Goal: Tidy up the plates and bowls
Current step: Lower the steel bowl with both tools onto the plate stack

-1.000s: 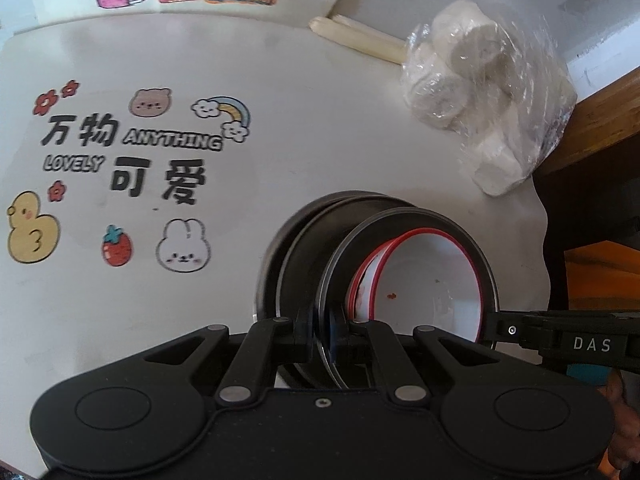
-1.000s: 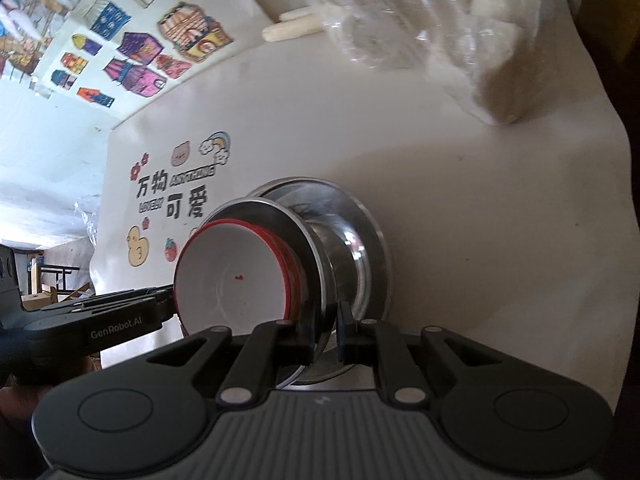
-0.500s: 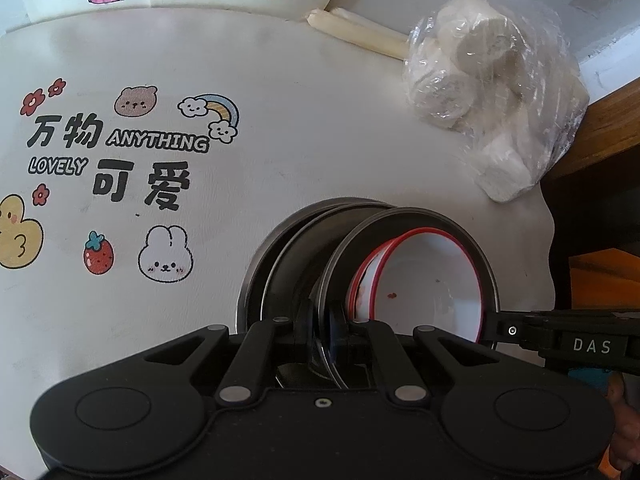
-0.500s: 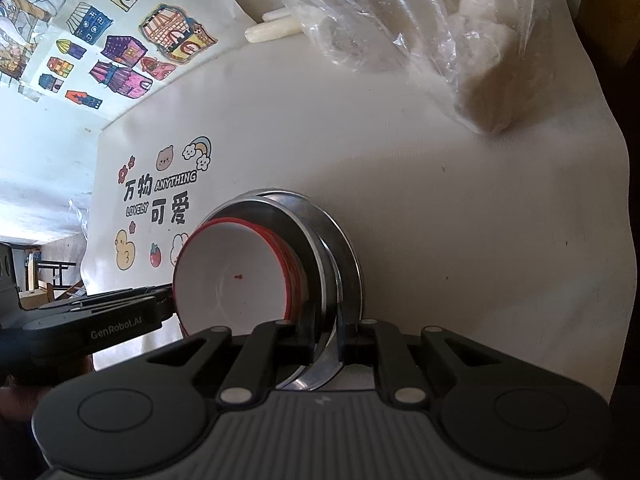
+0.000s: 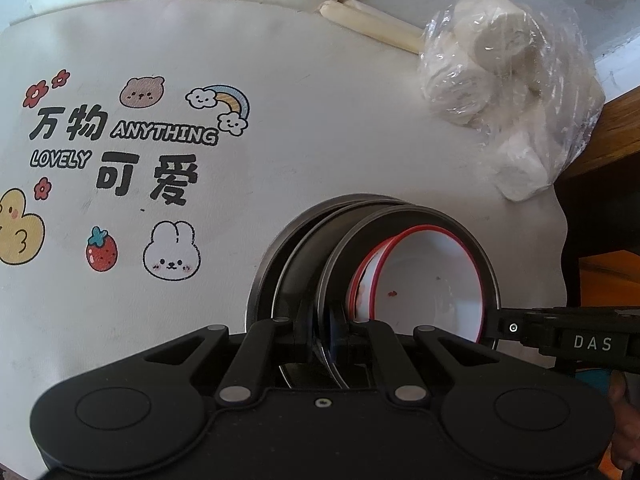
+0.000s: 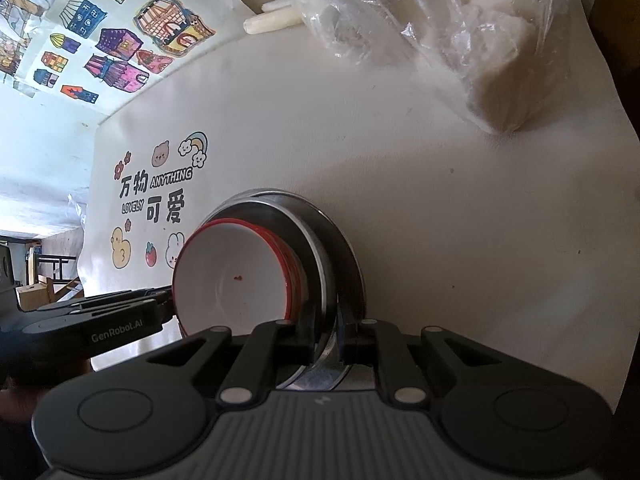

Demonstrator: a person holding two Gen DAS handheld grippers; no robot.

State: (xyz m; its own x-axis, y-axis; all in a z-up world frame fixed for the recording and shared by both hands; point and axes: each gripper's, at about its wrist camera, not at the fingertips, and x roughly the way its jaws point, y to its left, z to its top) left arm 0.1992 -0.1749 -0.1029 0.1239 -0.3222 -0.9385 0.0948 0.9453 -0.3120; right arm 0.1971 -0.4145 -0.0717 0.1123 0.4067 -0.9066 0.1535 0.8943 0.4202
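A steel plate (image 5: pixel 360 240) (image 6: pixel 316 264) carrying stacked white bowls with red rims (image 5: pixel 424 288) (image 6: pixel 236 280) hangs tilted just above the table. My left gripper (image 5: pixel 332 340) is shut on its near rim. The right gripper (image 6: pixel 338 340) is shut on the opposite rim, and its fingertips (image 5: pixel 500 326) show at the right in the left wrist view. The left gripper's fingers (image 6: pixel 160 304) reach in from the left in the right wrist view. Under the held stack lie more steel dishes (image 5: pixel 280 272) (image 6: pixel 354 264) on the cloth, partly hidden.
A white tablecloth (image 5: pixel 320 140) printed with cartoon animals and lettering covers the table. A clear bag of white buns (image 5: pixel 508 92) (image 6: pixel 480 40) and pale sticks (image 5: pixel 372 24) lie at the far right. A wooden edge (image 5: pixel 616 136) and the table's drop lie to the right.
The held stack has closed in over the steel dishes beneath, which show less than before in the right wrist view. Both grips are unchanged.
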